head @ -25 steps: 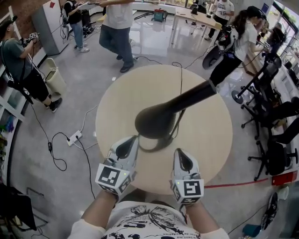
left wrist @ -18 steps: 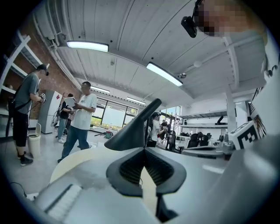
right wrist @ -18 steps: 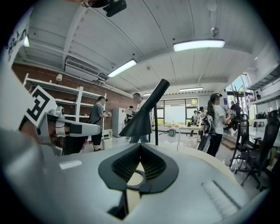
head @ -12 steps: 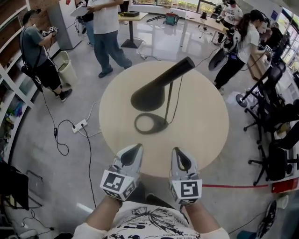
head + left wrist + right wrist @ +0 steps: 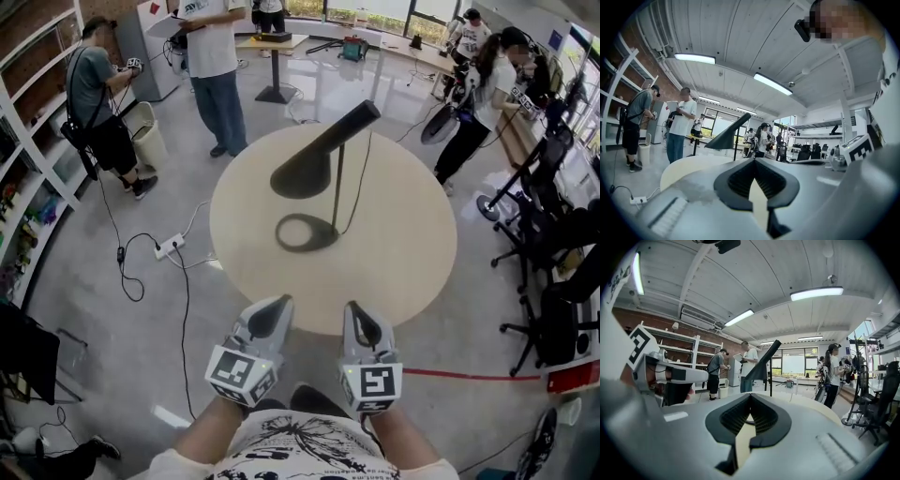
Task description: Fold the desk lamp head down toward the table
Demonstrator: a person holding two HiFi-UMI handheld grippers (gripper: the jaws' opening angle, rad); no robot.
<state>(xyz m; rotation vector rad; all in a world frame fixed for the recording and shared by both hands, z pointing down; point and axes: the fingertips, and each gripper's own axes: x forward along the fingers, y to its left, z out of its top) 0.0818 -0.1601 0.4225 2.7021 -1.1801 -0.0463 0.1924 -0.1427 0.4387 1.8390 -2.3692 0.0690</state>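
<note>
The left gripper [image 5: 275, 307] and right gripper [image 5: 357, 313] hung at the near rim of the round table [image 5: 412, 246], each with its jaws pressed together on nothing. The desk lamp [image 5: 314, 161] stood well ahead of them, untouched. Its head sloped down over the base yet sat clear above the tabletop, so the fold looked undone or only partly made. A bin [image 5: 142, 133] stood on the floor far to the left of the jaws, its contents out of sight.
</note>
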